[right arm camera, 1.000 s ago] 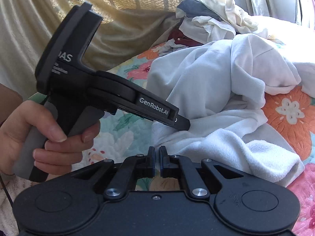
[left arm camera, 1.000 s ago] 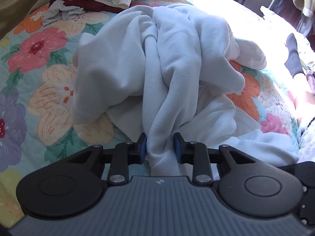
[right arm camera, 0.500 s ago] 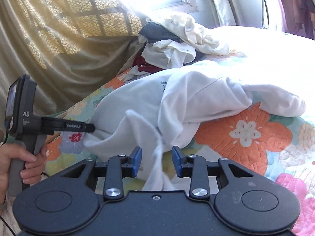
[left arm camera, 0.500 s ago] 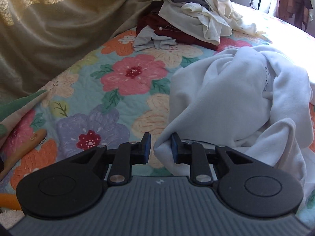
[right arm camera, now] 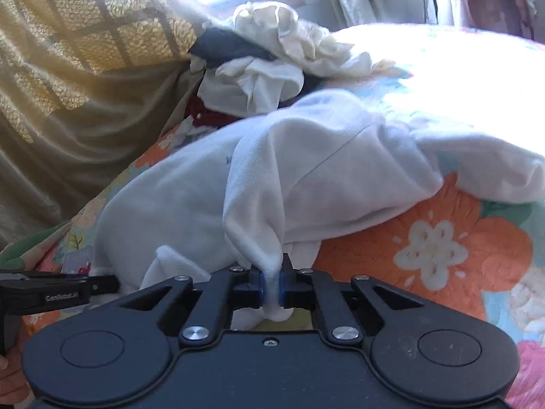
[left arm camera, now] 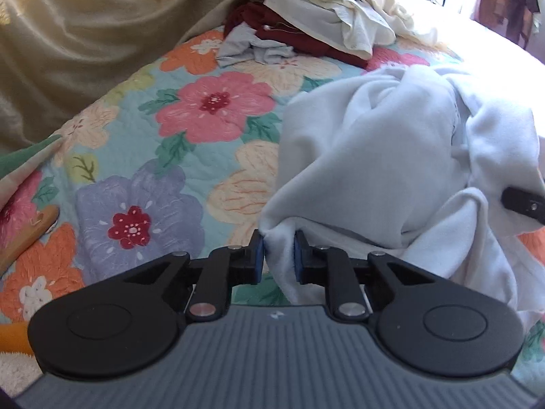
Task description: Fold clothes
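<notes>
A crumpled white fleece garment [left arm camera: 368, 156] lies heaped on the floral quilt [left arm camera: 143, 156]. My left gripper [left arm camera: 279, 255] has a fold of the garment's near left edge between its blue pads, and its jaws are closing on it. In the right wrist view the same garment [right arm camera: 306, 170] rises in a pinched peak from my right gripper [right arm camera: 271, 284], whose jaws are closing tight on a narrow bunch of the fabric. The left gripper's finger [right arm camera: 58, 293] shows at the left edge there, against the cloth. A right gripper finger [left arm camera: 524, 204] shows at the right edge of the left view.
A pile of other clothes [left arm camera: 323, 17], cream, grey and dark red, sits at the far end of the bed. A yellow-green curtain [left arm camera: 68, 51] hangs along the left side. Something wooden [left arm camera: 30, 235] lies at the quilt's left edge. Sunlight washes out the far right of the bed.
The left gripper swung left, drawing the garment's edge with it. The right gripper opened, moved onto the garment and closed on a bunch of it.
</notes>
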A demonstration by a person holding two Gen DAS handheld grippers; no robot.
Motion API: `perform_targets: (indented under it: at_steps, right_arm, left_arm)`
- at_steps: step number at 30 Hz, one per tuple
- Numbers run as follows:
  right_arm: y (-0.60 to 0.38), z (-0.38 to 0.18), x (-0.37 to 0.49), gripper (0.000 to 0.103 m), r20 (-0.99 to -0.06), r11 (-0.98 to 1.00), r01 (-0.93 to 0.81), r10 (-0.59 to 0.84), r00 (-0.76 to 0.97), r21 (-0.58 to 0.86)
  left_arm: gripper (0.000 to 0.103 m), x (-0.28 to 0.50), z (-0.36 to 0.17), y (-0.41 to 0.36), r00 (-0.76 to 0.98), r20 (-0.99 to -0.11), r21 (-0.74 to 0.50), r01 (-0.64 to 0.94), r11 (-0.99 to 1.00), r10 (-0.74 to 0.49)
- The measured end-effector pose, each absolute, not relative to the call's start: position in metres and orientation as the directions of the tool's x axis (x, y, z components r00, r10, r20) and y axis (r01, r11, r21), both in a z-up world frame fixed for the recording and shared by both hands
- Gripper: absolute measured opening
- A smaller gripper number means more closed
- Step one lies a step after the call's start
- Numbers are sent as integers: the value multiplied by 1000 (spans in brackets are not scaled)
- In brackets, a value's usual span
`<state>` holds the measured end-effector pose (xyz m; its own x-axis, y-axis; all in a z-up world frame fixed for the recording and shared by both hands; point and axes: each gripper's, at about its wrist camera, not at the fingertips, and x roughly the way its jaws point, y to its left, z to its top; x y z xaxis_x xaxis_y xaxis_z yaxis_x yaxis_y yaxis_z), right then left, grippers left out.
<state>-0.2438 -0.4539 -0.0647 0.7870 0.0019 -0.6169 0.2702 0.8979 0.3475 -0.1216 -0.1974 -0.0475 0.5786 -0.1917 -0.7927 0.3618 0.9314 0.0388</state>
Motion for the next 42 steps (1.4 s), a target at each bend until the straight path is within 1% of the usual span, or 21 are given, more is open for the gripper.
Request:
perform_targets:
  at_steps: [4,5,9,13,17,18,19,20,21,23,24,27,28,29,30,31,32,35,38,40,42]
  right_arm:
    - [-471,-16,-271,10,-540,923,313,-151,828,222]
    - [-477,-3,-280,10,-526,927,329,-192,828,180]
    - [-501,28,-307,10,-506,914,404,-333,795,33]
    - [-526,19,-316,9,-555,892,451,-365,748,21]
    - [-529,-11,-312,8,-601,866,491,-444,665,-96]
    - [-529,-18,-310,8,-608,861,495,-456,651,-115]
    - [-530,-24,-308,8,-614,856,499,-467,636,-134]
    - [-532,-29,-306,8,-613,846,512,-484,624,-148]
    - [-534,-34,-304,8,-612,837,524,-501,612,-161]
    - [-544,-40,-301,8,-631,818,558,-507,588,-138]
    - [-548,-44,-300,8,-641,809,574,-509,575,-127]
    - [-553,-55,-304,13,-705,799,599,-458,542,-59]
    - [-550,-53,-308,18,-705,797,602,-453,545,-47]
    - [-547,-51,-312,26,-706,795,606,-448,548,-34]
    - [-545,-49,-315,32,-707,793,609,-443,552,-22]
    - [-542,-47,-319,41,-707,791,612,-438,555,-10]
    - [-539,-45,-322,43,-708,789,615,-433,558,2]
    - [-522,-30,-334,45,-697,805,591,-391,601,58]
    - [-500,-24,-339,47,-696,840,527,-301,652,130]
    - [-485,-27,-334,47,-725,879,424,-145,673,218]
    - [-466,-34,-325,47,-735,899,367,-79,674,240]
  left_arm:
    - [17,-124,-35,-187,662,-742,129,302,945,-110]
    - [17,-123,-34,-187,656,-745,121,312,943,-121]
    - [17,-122,-39,-188,547,-798,-16,400,916,-252]
    - [18,-136,-36,-202,563,-782,19,451,892,-268]
    - [19,-141,-34,-206,558,-776,16,483,875,-294]
    - [25,-141,-35,-208,547,-783,15,493,870,-297]
    - [42,-141,-36,-210,529,-795,11,501,865,-296]
    - [49,-141,-38,-211,508,-808,2,509,861,-298]
    - [53,-140,-41,-213,481,-820,-22,515,857,-310]
    - [55,-141,-45,-216,438,-835,-56,535,843,-333]
    - [59,-142,-47,-218,426,-840,-63,540,839,-337]
    - [62,-145,-50,-223,421,-844,-55,548,834,-333]
    - [63,-146,-51,-224,420,-845,-54,550,833,-332]
    - [65,-146,-52,-224,413,-847,-60,549,834,-334]
    - [69,-145,-54,-224,406,-850,-67,547,834,-335]
    - [75,-144,-56,-224,396,-855,-79,540,838,-335]
    - [76,-142,-58,-223,384,-860,-93,530,843,-336]
    - [74,-143,-61,-226,378,-867,-80,539,839,-325]
    - [73,-149,-61,-231,402,-862,-31,566,824,-308]
    - [73,-149,-61,-232,398,-864,-34,563,826,-307]
    - [74,-147,-61,-230,391,-867,-45,555,831,-309]
